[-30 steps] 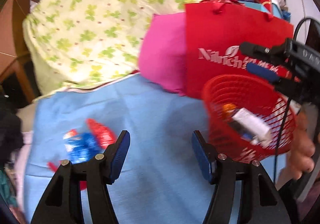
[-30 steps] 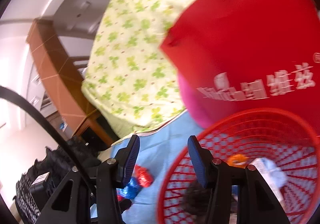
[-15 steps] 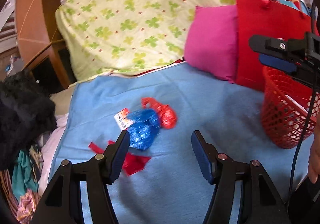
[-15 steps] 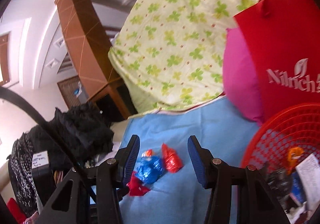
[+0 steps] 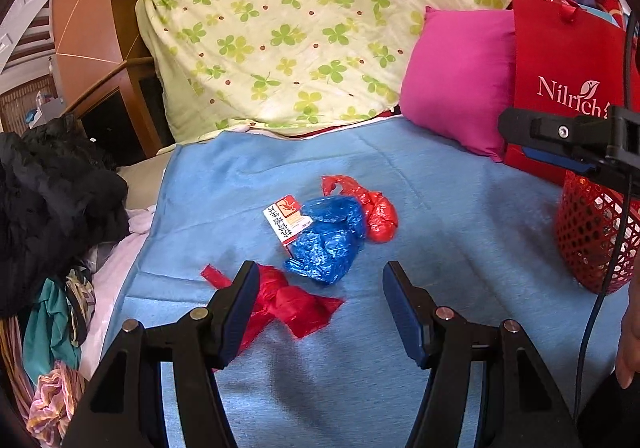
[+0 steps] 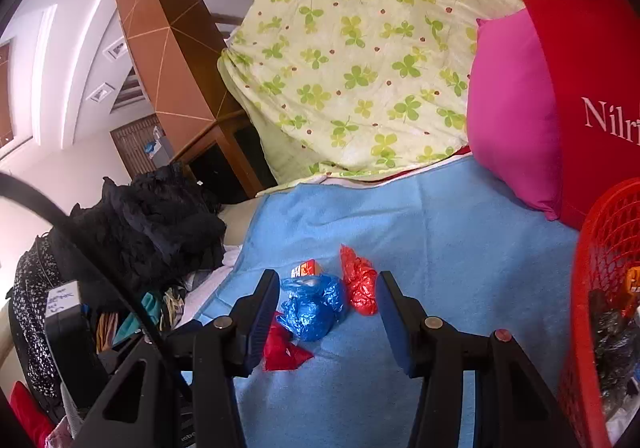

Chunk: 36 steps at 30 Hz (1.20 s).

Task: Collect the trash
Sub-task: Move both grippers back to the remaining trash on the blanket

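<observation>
A small heap of trash lies on the blue blanket (image 5: 440,215): a crumpled blue plastic bag (image 5: 328,240), a scrunched red bag (image 5: 376,207), a small printed carton (image 5: 286,219) and a flat red bag (image 5: 288,304). My left gripper (image 5: 320,288) hovers open just short of the blue bag, its left finger above the flat red bag. The right wrist view shows the same blue bag (image 6: 312,308), red bag (image 6: 360,280), carton (image 6: 306,269) and flat red bag (image 6: 284,348) beyond my open right gripper (image 6: 326,288). A red mesh basket (image 6: 600,268) holding trash stands at the right.
A pink pillow (image 5: 456,87), a red paper bag (image 5: 568,87) and a clover-print quilt (image 5: 320,27) back the blanket. Dark clothes (image 5: 52,187) pile up off the left edge. The basket (image 5: 592,236) and the right gripper's arm (image 5: 560,135) stand at the right. A hand (image 5: 630,328) shows there.
Both views have swung left, away from the red basket and onto the trash heap. The heap now sits between each gripper's fingers and closer. Jaws have kept their width.
</observation>
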Each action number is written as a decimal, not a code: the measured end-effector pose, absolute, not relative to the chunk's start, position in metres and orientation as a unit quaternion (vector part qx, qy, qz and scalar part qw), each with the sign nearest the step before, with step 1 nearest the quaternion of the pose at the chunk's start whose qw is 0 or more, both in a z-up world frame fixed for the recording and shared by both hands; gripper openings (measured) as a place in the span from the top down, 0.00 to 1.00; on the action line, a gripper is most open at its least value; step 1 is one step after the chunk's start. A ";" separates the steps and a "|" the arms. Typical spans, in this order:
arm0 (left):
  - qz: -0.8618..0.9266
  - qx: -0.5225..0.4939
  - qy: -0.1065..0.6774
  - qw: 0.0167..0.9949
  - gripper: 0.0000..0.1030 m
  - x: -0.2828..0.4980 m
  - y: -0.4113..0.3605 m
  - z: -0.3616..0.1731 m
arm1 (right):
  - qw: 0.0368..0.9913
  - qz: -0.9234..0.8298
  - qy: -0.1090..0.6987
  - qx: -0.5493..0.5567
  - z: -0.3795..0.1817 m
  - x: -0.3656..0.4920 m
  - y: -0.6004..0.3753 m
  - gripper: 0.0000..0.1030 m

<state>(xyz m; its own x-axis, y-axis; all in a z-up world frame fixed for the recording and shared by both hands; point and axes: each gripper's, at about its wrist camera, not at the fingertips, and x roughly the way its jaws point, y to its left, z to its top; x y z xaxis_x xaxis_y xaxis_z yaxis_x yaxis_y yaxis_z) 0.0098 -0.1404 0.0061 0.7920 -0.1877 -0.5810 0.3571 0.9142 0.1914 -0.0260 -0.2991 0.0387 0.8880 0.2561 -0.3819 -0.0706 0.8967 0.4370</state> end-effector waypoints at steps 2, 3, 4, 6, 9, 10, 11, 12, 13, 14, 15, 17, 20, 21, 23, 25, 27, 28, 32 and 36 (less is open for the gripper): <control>-0.146 0.146 0.290 0.934 0.37 0.012 -0.138 0.004 | 0.947 0.087 0.226 0.212 0.036 -0.024 -0.297 0.47; -0.146 0.146 0.292 0.934 0.37 0.013 -0.136 0.003 | 0.946 0.088 0.229 0.213 0.035 -0.022 -0.296 0.47; -0.145 0.146 0.294 0.933 0.37 0.014 -0.135 0.002 | 0.945 0.089 0.231 0.214 0.034 -0.021 -0.295 0.47; -0.144 0.143 0.298 0.933 0.37 0.016 -0.130 0.000 | 0.944 0.089 0.236 0.214 0.033 -0.019 -0.292 0.47; -0.132 0.134 0.314 0.931 0.37 0.029 -0.115 -0.005 | 0.941 0.091 0.247 0.212 0.028 -0.013 -0.287 0.47; -0.125 0.129 0.321 0.930 0.37 0.033 -0.110 -0.007 | 0.940 0.092 0.251 0.212 0.027 -0.011 -0.285 0.47; -0.114 0.120 0.330 0.929 0.37 0.039 -0.102 -0.009 | 0.939 0.094 0.256 0.211 0.026 -0.007 -0.283 0.47; -0.102 0.105 0.344 0.928 0.37 0.047 -0.091 -0.011 | 0.937 0.096 0.261 0.210 0.024 -0.003 -0.280 0.47; -0.096 0.090 0.355 0.926 0.37 0.053 -0.081 -0.013 | 0.936 0.098 0.266 0.210 0.022 0.000 -0.278 0.47; -0.090 0.078 0.362 0.925 0.37 0.058 -0.073 -0.014 | 0.933 0.101 0.272 0.211 0.019 0.005 -0.276 0.47; -0.083 0.067 0.368 0.924 0.37 0.062 -0.064 -0.015 | 0.930 0.106 0.280 0.214 0.016 0.011 -0.274 0.47; -0.063 0.055 0.379 0.922 0.37 0.070 -0.048 -0.019 | 0.923 0.115 0.294 0.220 0.010 0.022 -0.269 0.47; -0.050 0.041 0.396 0.916 0.37 0.078 -0.033 -0.026 | 0.912 0.125 0.320 0.224 -0.002 0.041 -0.261 0.47; -0.053 0.033 0.404 0.913 0.37 0.081 -0.029 -0.028 | 0.906 0.130 0.330 0.229 -0.007 0.048 -0.259 0.47; -0.060 0.023 0.413 0.909 0.37 0.085 -0.029 -0.032 | 0.894 0.141 0.349 0.244 -0.016 0.063 -0.255 0.47; -0.069 0.020 0.421 0.904 0.37 0.091 -0.030 -0.036 | 0.887 0.142 0.360 0.252 -0.024 0.077 -0.252 0.47; -0.070 0.018 0.426 0.902 0.37 0.095 -0.030 -0.039 | 0.880 0.140 0.374 0.257 -0.034 0.095 -0.251 0.47; -0.076 0.014 0.430 0.899 0.37 0.098 -0.029 -0.041 | 0.876 0.141 0.381 0.262 -0.037 0.100 -0.250 0.47; -0.105 -0.013 0.443 0.890 0.37 0.107 -0.028 -0.046 | 0.859 0.135 0.408 0.276 -0.055 0.126 -0.244 0.39; -0.144 -0.048 0.460 0.875 0.34 0.118 -0.037 -0.054 | 0.856 0.125 0.430 0.256 -0.072 0.145 -0.231 0.39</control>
<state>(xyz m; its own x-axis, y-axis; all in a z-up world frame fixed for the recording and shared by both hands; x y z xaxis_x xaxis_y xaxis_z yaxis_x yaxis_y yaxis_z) 0.1179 -0.0375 -0.0540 0.5352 -0.2957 -0.7913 0.2072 0.9541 -0.2164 0.1448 -0.2306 -0.0716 0.5986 0.4344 -0.6731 0.0070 0.8373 0.5466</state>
